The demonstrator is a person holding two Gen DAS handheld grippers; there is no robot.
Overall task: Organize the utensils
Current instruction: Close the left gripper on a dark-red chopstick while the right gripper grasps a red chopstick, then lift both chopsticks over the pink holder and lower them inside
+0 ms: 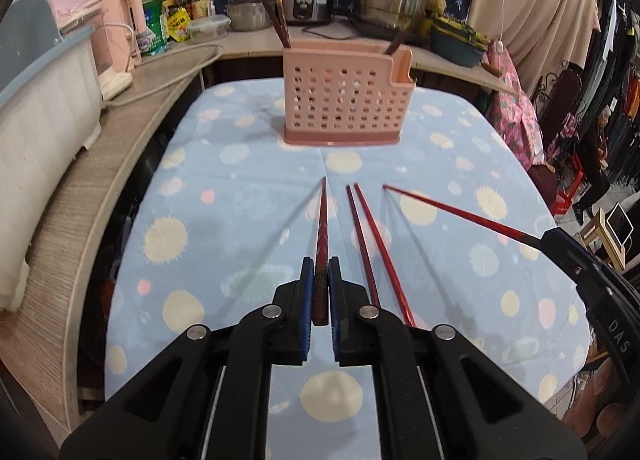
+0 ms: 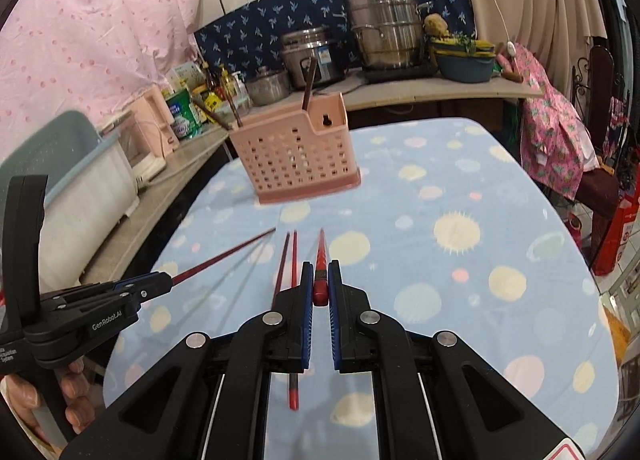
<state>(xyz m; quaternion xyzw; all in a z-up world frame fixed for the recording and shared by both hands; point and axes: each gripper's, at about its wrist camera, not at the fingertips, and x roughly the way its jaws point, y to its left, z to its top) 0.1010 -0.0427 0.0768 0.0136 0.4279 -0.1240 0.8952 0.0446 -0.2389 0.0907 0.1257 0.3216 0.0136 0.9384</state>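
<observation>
Chopsticks, red, 4 loose + approx. 3 dark sticks already in caddy.

- Left tongs: jaws narrow, clamped on one dark-handled chopstick; stick runs straight fwd along finger line, tip toward caddy.
- Right tongs: jaws narrow, clamped on one red chopstick; same layout, tip fwd. In left view this stick slants in from right edge.
- Loose pair: lies on tabletop btwn the two held sticks, long axes roughly parallel, tips toward caddy; rear ends pass under both tongs.
- Pink caddy: perforated, upright on far part of tabletop, straight ahead of left tongs, ahead and a bit left of right tongs. Tall main bin plus lower side pocket at its right end.
- Key relation: both held sticks point at caddy but lie far from vertical; judged, each needs tipping tip-down over the rim. Neither tongs clearly nearer; left better lined up.
- Hidden/unclear: caddy's inner dividers not visible; count of sticks inside uncertain; caddy blurred in right view; whether held sticks clear the cloth hard to tell.
</observation>
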